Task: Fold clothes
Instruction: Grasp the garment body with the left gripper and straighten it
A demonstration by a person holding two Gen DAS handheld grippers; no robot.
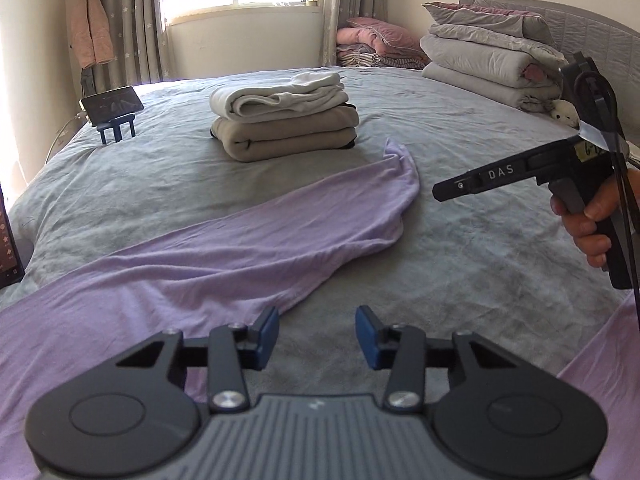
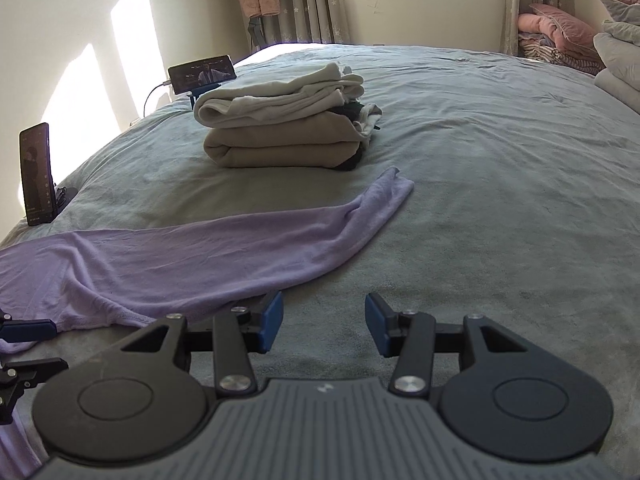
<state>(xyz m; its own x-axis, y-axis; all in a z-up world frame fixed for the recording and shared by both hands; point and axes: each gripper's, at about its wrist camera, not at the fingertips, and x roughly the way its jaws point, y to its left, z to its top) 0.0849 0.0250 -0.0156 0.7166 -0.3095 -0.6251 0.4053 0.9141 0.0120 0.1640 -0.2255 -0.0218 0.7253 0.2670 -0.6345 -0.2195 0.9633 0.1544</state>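
A lilac long-sleeved garment lies spread across the grey bed, one sleeve reaching out toward the middle. My left gripper hovers open over the bedsheet at the garment's near edge, with nothing between its blue pads. In the right wrist view the same garment lies to the left, and my right gripper stands open above bare sheet just right of its edge, holding nothing. A hand holds the right gripper at the far right of the left wrist view. A stack of folded clothes sits beyond.
A phone on a small stand is at the bed's far left corner, and a second upright phone stands on the left edge. Folded quilts and pink pillows are piled by the headboard. A small plush toy lies beside them.
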